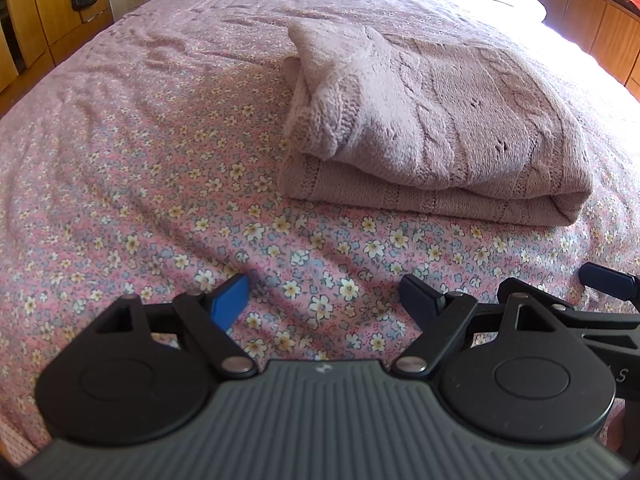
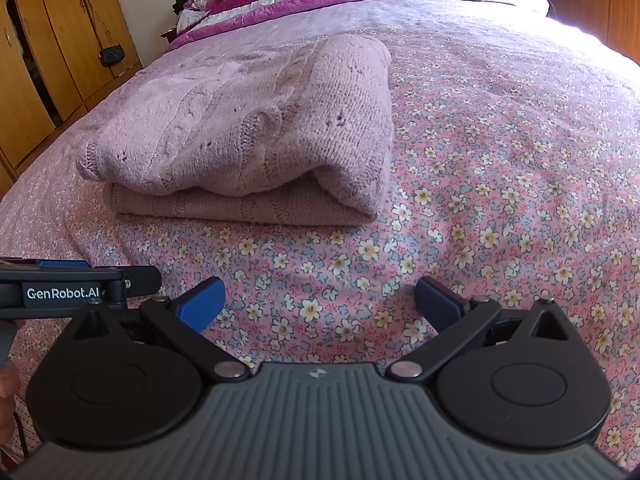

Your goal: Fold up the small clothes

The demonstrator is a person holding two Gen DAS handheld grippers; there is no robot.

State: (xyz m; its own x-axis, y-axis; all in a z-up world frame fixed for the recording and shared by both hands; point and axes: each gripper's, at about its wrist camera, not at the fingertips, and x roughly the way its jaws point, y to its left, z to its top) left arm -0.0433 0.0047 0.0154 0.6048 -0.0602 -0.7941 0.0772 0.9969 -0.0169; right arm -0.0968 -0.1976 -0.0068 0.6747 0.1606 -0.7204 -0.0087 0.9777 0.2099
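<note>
Both the left gripper (image 1: 324,300) and right gripper (image 2: 320,300) hold jaws spread apart, empty, above the floral bed (image 1: 120,200), the folded pink sweater (image 1: 432,128) lying unobstructed ahead.

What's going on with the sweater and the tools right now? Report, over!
Left tool open, empty. Right tool open, empty. Pink knit sweater folded on the flowery bedsheet, untouched. Nothing in the way.

A folded sweater (image 1: 436,128) lies on the bed (image 1: 140,160), upper right in the left view; cupboards (image 2: 52,40) stand upper left
</note>
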